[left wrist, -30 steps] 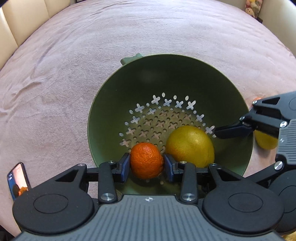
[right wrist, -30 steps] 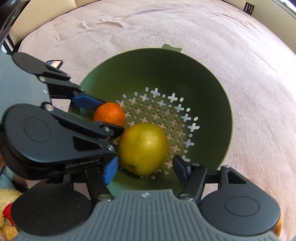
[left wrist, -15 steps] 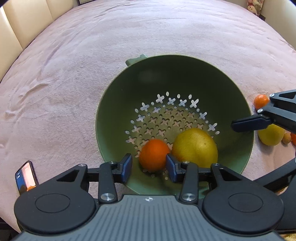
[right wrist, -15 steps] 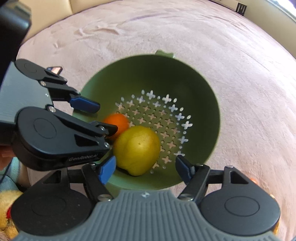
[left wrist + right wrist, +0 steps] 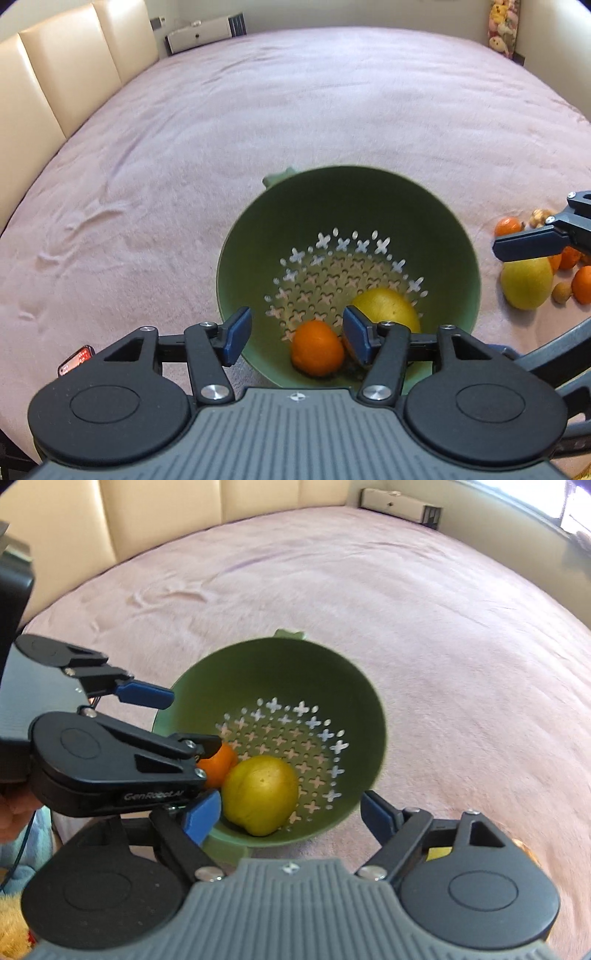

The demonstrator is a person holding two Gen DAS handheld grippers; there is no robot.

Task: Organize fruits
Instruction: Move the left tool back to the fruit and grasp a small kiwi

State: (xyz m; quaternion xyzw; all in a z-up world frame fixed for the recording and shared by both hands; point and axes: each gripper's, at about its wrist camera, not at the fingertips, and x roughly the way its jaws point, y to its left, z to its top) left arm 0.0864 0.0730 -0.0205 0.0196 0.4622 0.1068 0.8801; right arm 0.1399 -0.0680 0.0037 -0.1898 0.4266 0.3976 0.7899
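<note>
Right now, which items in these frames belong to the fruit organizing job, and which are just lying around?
Part of the job:
- green colander
- orange inside it
- yellow fruit inside it
- loose fruit pile on the pink cover, not yet collected
- left gripper and right gripper, both open and empty

Just lying about:
- phone
- plush toys
- white box

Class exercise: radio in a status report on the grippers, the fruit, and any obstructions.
Left gripper open, empty. Right gripper open, empty. Orange and yellow fruit in green colander. More fruit on the cloth; nothing blocking.
</note>
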